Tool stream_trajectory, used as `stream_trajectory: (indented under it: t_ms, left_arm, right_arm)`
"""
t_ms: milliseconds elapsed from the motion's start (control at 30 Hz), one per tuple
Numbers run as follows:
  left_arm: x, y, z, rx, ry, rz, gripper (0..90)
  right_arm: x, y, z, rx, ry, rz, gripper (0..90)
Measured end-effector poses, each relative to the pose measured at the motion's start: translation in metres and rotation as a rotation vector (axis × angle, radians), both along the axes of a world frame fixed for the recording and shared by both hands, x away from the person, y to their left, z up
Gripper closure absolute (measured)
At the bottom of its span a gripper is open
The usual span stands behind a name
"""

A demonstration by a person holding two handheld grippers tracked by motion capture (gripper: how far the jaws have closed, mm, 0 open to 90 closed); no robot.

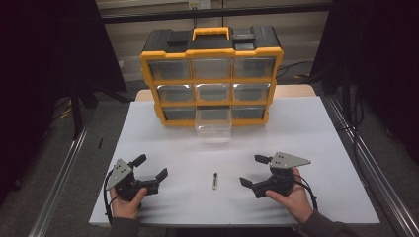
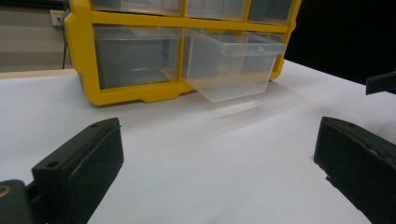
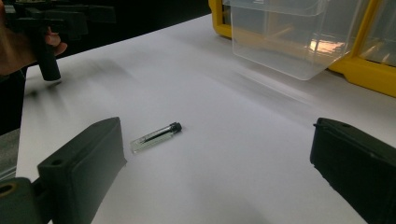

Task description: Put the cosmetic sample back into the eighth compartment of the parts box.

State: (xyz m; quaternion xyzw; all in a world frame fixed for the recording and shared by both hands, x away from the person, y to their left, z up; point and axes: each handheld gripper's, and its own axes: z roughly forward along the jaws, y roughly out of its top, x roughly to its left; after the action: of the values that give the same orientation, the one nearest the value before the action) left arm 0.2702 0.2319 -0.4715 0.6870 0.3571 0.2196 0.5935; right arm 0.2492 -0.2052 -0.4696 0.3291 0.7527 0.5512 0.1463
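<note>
A small clear vial with a black cap [image 1: 215,180] [image 3: 156,136] lies flat on the white table between the two grippers. My left gripper [image 1: 150,167] [image 2: 215,163] rests at the front left, open, nothing between its jaws. My right gripper [image 1: 255,170] [image 3: 215,158] sits at the front right, open too, with the vial lying just ahead of its left jaw. A yellow and black organizer [image 1: 212,74] [image 2: 130,46] stands at the back. Its bottom middle clear drawer [image 1: 213,123] [image 2: 233,65] [image 3: 289,32] is pulled out.
The white table top [image 1: 306,128] ends at its edge close to the hands. Metal rails [image 1: 59,173] run along both sides of the table. In the right gripper view, the other hand and its gripper [image 3: 42,32] show at top left.
</note>
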Motion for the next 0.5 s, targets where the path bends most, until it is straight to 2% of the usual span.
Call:
stream_trajectory:
  t_ms: [100, 500]
  left_arm:
    - [0.0, -0.001, 0.0, -0.011, 0.001, 0.005, 1.4]
    - [0.0, -0.001, 0.0, -0.01, -0.004, 0.004, 1.4]
  right_arm:
    - [0.002, 0.003, 0.0, -0.002, -0.005, 0.014, 2.1]
    - [0.01, 0.022, -0.001, -0.021, 0.011, 0.067, 2.3]
